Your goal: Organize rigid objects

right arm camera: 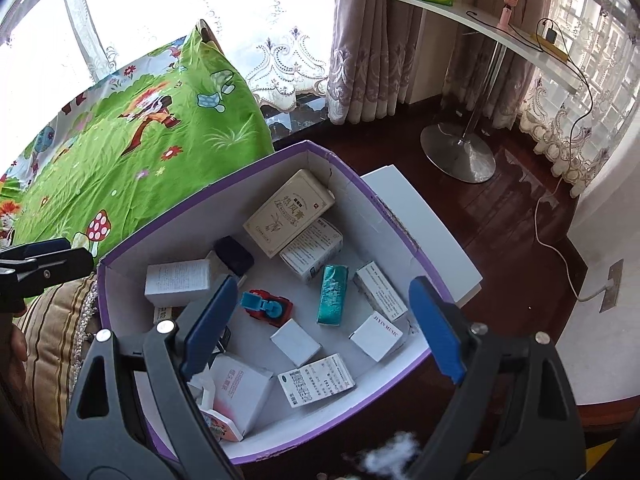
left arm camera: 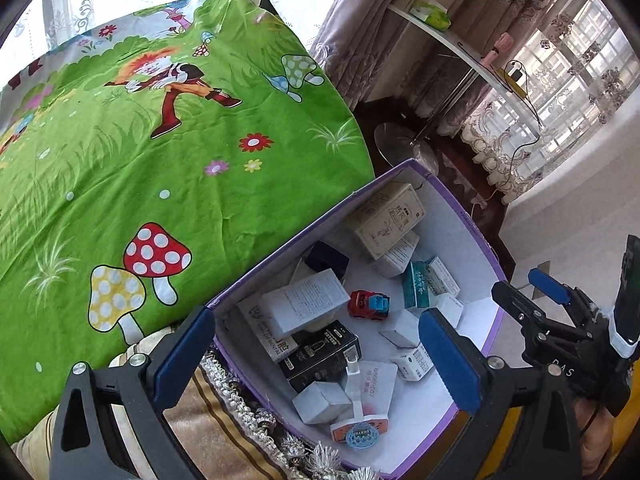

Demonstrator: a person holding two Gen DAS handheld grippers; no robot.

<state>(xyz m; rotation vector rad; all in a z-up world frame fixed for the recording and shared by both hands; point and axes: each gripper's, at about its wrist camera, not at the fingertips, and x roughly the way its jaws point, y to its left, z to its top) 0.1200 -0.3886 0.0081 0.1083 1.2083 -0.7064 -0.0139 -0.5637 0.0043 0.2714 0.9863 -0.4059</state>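
Observation:
A purple cardboard box [left arm camera: 256, 268] [right arm camera: 384, 200] with a white inside holds several small cartons, a red and blue toy car [left arm camera: 368, 304] [right arm camera: 268, 306], a teal packet [left arm camera: 416, 288] [right arm camera: 333, 294], a beige carton [left arm camera: 386, 218] [right arm camera: 290, 212] and a black carton [left arm camera: 320, 354]. My left gripper [left arm camera: 316, 360] is open and empty above the box's near left part. My right gripper [right arm camera: 320, 328] is open and empty above the box's middle. In the left wrist view the right gripper [left arm camera: 536, 292] shows beside the box's right wall. In the right wrist view the left gripper [right arm camera: 48, 258] shows at the box's left edge.
A green cartoon-print cloth [left arm camera: 140, 160] [right arm camera: 140, 140] covers the surface left of the box. A striped tasselled cushion [left arm camera: 224, 416] lies under the box's near corner. A white lid [right arm camera: 424, 220] lies under the box. A white side table [right arm camera: 480, 32] with a round metal base [right arm camera: 458, 152] stands on dark flooring by curtains.

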